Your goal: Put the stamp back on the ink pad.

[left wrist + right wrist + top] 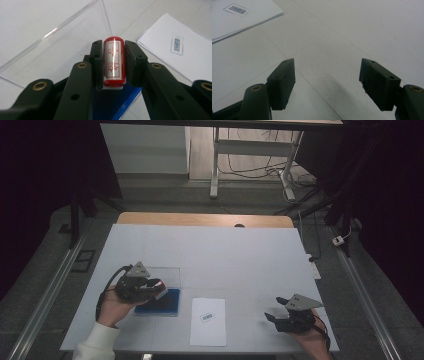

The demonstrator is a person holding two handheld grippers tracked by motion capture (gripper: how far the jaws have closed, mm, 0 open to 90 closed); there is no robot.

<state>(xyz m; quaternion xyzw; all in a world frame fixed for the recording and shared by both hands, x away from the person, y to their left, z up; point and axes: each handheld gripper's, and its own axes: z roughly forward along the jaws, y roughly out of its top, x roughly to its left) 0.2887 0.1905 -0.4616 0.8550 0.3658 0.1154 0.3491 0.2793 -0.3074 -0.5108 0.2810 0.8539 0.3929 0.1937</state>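
In the high view, the left gripper [159, 289] is clamping a red cylindrical stamp [160, 287] over the blue pad [167, 304], lower left. In the left gripper view, the glossy stamp [113, 62] is sitting mid-frame between closed jaws. In the right gripper view, the right gripper [327, 83] is gaping wide over the smooth white table [352, 30].

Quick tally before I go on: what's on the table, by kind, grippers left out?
Red stamp, clamped in the left gripper: 1
Blue ink pad: 1
Clear lid, open behind the pad: 1
White paper sheet with a printed label: 1
Total: 4
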